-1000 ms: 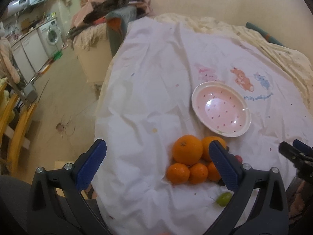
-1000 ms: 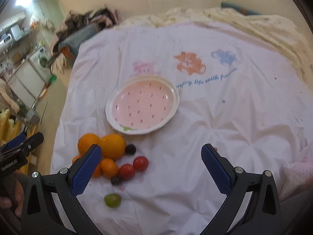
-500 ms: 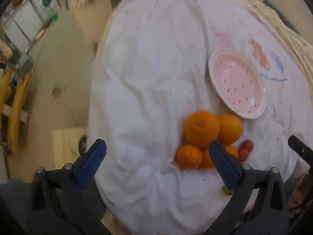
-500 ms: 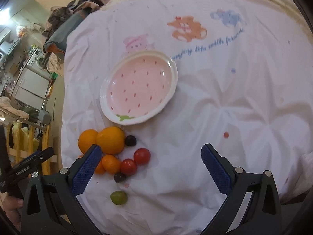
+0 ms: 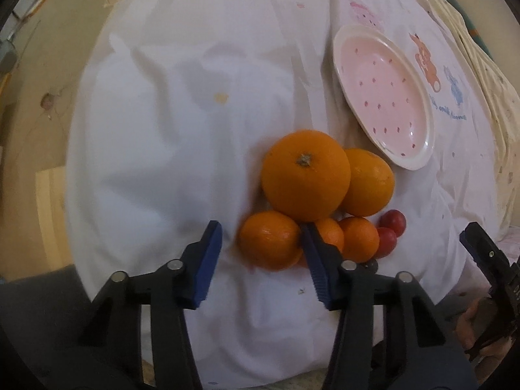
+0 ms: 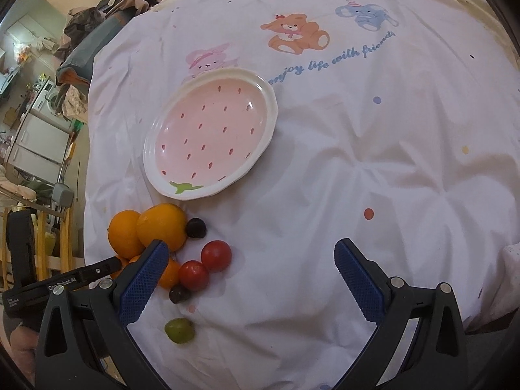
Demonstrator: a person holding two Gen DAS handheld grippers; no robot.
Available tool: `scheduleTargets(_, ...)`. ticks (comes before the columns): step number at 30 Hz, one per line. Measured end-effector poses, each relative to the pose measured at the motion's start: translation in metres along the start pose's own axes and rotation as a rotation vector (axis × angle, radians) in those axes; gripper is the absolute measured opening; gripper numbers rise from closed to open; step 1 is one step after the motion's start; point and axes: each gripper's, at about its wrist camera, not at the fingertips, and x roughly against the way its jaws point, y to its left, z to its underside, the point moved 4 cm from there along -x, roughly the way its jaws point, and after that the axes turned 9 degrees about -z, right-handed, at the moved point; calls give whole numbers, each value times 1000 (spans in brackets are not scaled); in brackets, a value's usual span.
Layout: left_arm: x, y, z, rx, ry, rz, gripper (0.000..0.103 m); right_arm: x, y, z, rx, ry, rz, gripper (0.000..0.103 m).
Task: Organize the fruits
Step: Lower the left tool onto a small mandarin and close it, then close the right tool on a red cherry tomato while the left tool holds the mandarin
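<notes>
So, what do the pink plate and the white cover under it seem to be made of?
The pink plate looks like glazed ceramic: glossy highlights, painted seeds. The white cover looks like soft matte cotton fabric: creases, printed animals. Neither is certain.

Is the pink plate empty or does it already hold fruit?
Empty. The plate shows only its painted seed pattern; the oranges, tomatoes and green grape all lie on the cloth beside it.

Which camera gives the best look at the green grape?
The right wrist view: the green grape lies in plain sight on the cloth, apart from the other fruit, near the right gripper. The left wrist view does not show it; the left gripper blocks that area.
</notes>
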Motion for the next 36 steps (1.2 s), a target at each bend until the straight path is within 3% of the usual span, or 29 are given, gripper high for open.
scheduleTargets(7,-11,2,-3,31,16,6,46,-6,4,4,19,19,9,103)
scheduleTargets(9,-9,-1,-2,16,5,11,36,-8,4,4,26,22,15,103)
scheduleTargets(15,10,-5,5,-24,-55,11,34,-6,3,5,35,17,21,103)
scheduleTargets(18,32,-8,8,-57,-138,-13,35,-7,0,6,3,40,-22,103)
scheduleTargets(24,53,-13,3,-81,-236,-29,34,-24,2,8,-103,153,-168,65)
scheduleTargets(28,54,-13,1,-78,-244,-28,34,-43,9,7,-162,177,-173,54)
scheduleTargets(36,57,-10,4,-72,-248,-22,35,-83,17,15,-195,234,-81,39)
